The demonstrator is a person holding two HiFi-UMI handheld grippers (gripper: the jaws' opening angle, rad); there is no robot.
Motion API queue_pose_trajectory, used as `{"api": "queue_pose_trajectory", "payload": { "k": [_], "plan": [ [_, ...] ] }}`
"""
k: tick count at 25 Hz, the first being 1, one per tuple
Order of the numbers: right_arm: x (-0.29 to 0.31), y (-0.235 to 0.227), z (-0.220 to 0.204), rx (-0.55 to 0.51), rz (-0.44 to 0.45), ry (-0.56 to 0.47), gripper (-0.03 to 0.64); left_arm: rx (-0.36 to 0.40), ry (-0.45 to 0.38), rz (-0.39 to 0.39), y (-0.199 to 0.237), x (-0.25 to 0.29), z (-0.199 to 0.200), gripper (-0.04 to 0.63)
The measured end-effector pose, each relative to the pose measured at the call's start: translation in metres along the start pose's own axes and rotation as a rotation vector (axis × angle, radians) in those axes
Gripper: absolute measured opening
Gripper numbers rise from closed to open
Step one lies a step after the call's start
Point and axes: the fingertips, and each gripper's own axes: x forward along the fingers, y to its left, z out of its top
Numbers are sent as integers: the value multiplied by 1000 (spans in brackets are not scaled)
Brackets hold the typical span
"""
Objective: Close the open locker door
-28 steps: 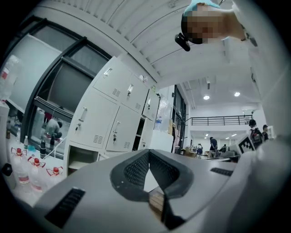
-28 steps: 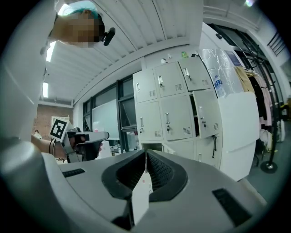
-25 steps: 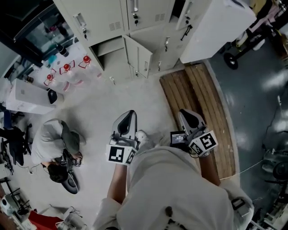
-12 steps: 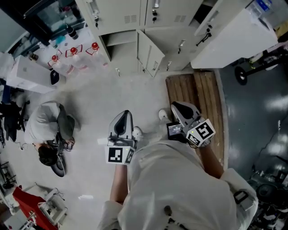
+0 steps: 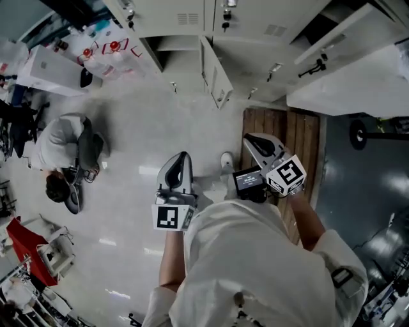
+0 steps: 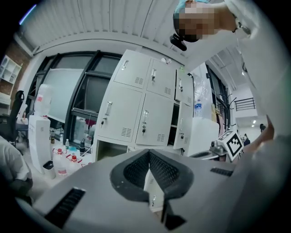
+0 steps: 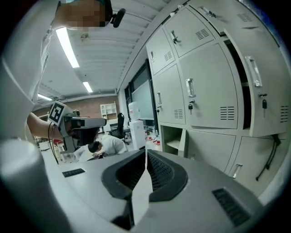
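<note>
The bank of pale grey lockers runs along the top of the head view. In its bottom row one door stands swung out toward me beside its open compartment. My left gripper and right gripper are held out in front of my body, well short of that door, both shut with nothing between the jaws. In the left gripper view the door shows just behind the shut left gripper. In the right gripper view the door appears edge-on beyond the shut right gripper.
A person crouches on the floor at the left. Red-capped bottles stand by the lockers' left end. A wooden pallet lies at the right under a big white cabinet. Pale floor stretches between me and the lockers.
The lockers and open door have slid toward the top of the head view and look larger as I came nearer. Both grippers moved with me and stayed shut.
</note>
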Motion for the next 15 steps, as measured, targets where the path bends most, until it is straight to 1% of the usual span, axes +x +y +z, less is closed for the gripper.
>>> {"api": "queue_pose_trajectory", "payload": {
  "k": [4,7,9,12,14,15],
  "plan": [
    [11,-38,-14,-11,76,16,31,17,21,25,-20,36,-16,8],
    [24,-63,-31,-7,107,40,31,1,52,37,-27,60,-38,8],
    [34,-80,-45,-2,112,52,31,-16,77,52,-28,76,-54,8],
    [56,-95,-75,22,119,71,31,-34,90,86,-19,98,-78,8],
    [69,-100,-100,38,103,90,31,-48,93,101,-14,116,-93,8],
    [75,-103,-111,45,93,96,32,-51,91,95,-14,126,-99,8]
  ]
}}
